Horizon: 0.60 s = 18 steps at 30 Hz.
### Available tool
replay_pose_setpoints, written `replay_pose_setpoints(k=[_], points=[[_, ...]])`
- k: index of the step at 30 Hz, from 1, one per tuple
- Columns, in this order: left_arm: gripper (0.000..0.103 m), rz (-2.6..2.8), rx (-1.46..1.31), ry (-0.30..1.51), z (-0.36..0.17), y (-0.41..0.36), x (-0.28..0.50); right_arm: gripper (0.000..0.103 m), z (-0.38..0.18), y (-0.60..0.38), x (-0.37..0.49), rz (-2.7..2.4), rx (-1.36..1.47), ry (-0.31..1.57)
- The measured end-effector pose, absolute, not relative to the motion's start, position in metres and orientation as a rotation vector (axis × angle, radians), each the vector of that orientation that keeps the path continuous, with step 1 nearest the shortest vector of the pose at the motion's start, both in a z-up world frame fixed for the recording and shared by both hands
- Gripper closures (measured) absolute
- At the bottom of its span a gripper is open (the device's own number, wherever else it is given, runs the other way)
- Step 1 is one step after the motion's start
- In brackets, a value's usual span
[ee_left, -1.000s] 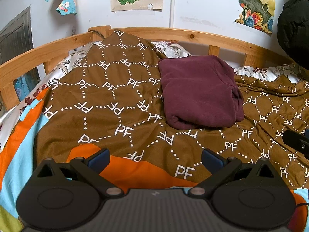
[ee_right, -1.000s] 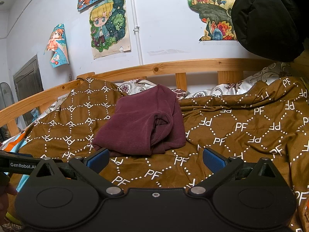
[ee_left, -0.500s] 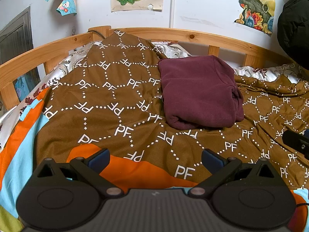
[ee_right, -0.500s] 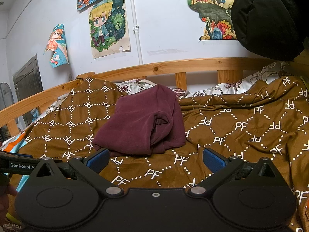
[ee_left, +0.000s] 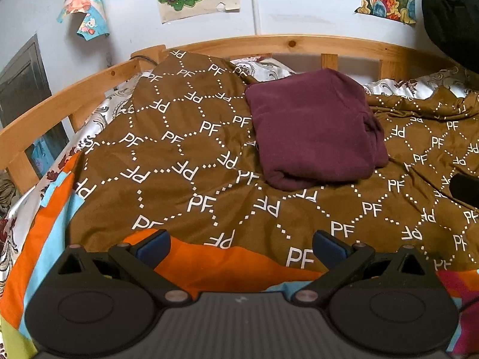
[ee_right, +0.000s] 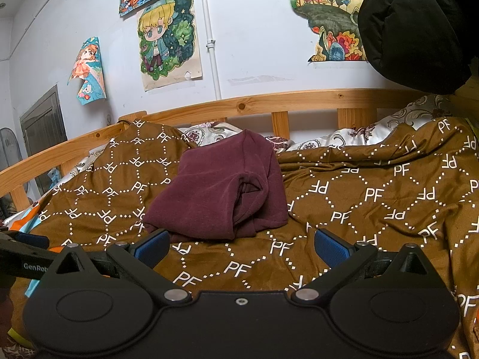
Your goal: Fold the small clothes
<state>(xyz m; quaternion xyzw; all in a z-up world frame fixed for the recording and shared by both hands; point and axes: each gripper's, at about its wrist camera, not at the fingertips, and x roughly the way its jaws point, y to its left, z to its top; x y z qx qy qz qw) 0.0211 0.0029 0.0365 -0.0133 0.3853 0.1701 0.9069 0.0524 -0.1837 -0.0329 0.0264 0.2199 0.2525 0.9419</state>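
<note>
A folded maroon garment [ee_left: 314, 131] lies on the brown patterned blanket [ee_left: 185, 155] toward the far side of the bed; it also shows in the right wrist view [ee_right: 218, 191], with a bunched fold on its right side. My left gripper [ee_left: 239, 246] is open and empty, held above the blanket's near edge, well short of the garment. My right gripper [ee_right: 241, 246] is open and empty, just in front of the garment's near edge. The left gripper's body [ee_right: 24, 257] shows at the left of the right wrist view.
A wooden bed rail [ee_left: 269, 45] runs along the far and left sides. A black padded jacket [ee_right: 419, 24] hangs at the upper right. An orange and blue sheet [ee_left: 54, 209] lies under the blanket at the near left. Posters hang on the wall [ee_right: 167, 36].
</note>
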Motion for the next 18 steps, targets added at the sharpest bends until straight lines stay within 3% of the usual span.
replay_pose_setpoints(k=[18], points=[[0.001,0.339,-0.005,0.774,0.0388,0.0026,0.0196,0.001,-0.0331,-0.1839,0.0526,0.516,0.055,0.450]])
